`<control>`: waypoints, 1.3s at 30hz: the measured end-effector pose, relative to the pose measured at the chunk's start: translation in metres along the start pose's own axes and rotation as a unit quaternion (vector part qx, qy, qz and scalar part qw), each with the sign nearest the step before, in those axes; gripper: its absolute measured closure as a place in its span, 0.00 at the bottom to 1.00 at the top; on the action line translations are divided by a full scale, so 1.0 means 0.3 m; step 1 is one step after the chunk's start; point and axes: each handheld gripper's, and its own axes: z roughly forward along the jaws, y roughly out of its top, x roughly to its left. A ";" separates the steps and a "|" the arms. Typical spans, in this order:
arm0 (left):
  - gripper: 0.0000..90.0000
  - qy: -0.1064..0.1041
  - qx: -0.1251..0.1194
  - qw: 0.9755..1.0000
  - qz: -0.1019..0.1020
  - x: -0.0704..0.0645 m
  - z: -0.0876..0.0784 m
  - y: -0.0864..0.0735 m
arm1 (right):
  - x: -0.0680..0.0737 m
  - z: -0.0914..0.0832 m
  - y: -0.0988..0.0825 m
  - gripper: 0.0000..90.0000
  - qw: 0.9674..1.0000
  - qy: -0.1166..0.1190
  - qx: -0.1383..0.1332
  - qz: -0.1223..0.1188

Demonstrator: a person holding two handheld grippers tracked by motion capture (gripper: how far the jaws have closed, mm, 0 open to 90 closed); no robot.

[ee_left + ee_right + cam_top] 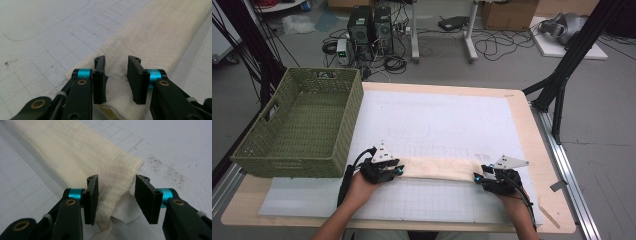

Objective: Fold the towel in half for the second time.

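Now I have a tool at each end of the cloth, which lies folded into a long strip across the near part of the worktop. My left tool sits over the left end, jaws apart with the cloth between and under them, not pinched. My right tool stands the same way at the right end, jaws spread either side of the folded edge, clamping nothing. In the right gripper view a white tag and a bit of cord peek out under that end. I judge the step to be the grasp at both ends, ahead of another fold or a lift. Next I need both tools to close on all the layers at once, evenly. Farther off at the left the basket stands, the likely place for the cloth.
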 end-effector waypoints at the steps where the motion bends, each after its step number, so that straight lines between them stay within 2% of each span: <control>1: 0.75 0.001 0.000 1.000 -0.001 0.004 -0.002 -0.001 | -0.001 -0.003 0.001 0.59 1.000 0.002 0.002 0.003; 3: 0.75 0.000 -0.001 1.000 -0.006 0.009 -0.005 -0.003 | -0.015 -0.009 -0.001 0.57 1.000 0.013 0.002 0.009; 7: 0.74 -0.003 -0.005 1.000 -0.016 0.015 -0.007 -0.002 | -0.030 -0.040 -0.004 0.55 1.000 0.017 -0.009 0.011; 9: 0.72 -0.003 -0.007 1.000 -0.017 0.018 -0.009 0.000 | -0.041 -0.061 -0.003 0.51 0.999 0.021 -0.034 0.025; 12: 0.71 0.002 -0.018 1.000 -0.024 0.024 -0.020 0.002 | -0.065 -0.091 -0.008 0.47 0.996 0.020 -0.072 0.051; 15: 0.69 0.005 -0.032 0.999 -0.030 0.031 -0.031 0.002 | -0.074 -0.104 -0.013 0.45 0.994 0.013 -0.090 0.062; 17: 0.69 0.010 -0.040 0.999 -0.034 0.035 -0.039 0.002 | -0.071 -0.096 -0.013 0.44 0.994 0.010 -0.088 0.061; 19: 0.68 0.012 -0.039 0.999 -0.035 0.038 -0.043 0.000 | -0.062 -0.079 -0.011 0.44 0.996 0.010 -0.072 0.054; 22: 0.68 0.015 -0.028 0.999 -0.036 0.039 -0.040 -0.009 | -0.041 -0.047 -0.009 0.45 0.999 0.004 -0.035 0.027; 24: 0.69 0.025 -0.019 0.999 -0.033 0.037 -0.038 -0.012 | -0.034 -0.032 -0.012 0.46 1.000 0.000 -0.006 0.010; 27: 0.70 0.037 -0.003 0.999 -0.016 0.037 -0.042 -0.013 | -0.036 -0.033 -0.015 0.46 1.000 0.003 0.003 0.010; 29: 0.70 0.040 -0.004 0.999 -0.018 0.040 -0.049 -0.013 | -0.040 -0.045 -0.017 0.46 1.000 0.001 0.001 0.011; 30: 0.69 0.044 -0.010 0.999 -0.020 0.045 -0.056 -0.012 | -0.045 -0.054 -0.019 0.46 1.000 0.001 -0.003 0.013; 33: 0.67 0.041 -0.059 0.997 -0.032 0.061 -0.086 -0.004 | -0.064 -0.089 -0.024 0.45 0.999 0.002 -0.041 0.033; 34: 0.64 0.036 -0.084 0.995 -0.041 0.065 -0.093 -0.001 | -0.070 -0.102 -0.024 0.44 0.998 0.002 -0.057 0.039; 36: 0.60 0.022 -0.118 0.991 -0.052 0.073 -0.106 0.001 | -0.080 -0.125 -0.022 0.42 0.995 -0.006 -0.082 0.051; 39: 0.51 0.023 -0.140 0.987 -0.069 0.080 -0.114 0.007 | -0.087 -0.145 -0.021 0.33 0.992 -0.024 -0.104 0.068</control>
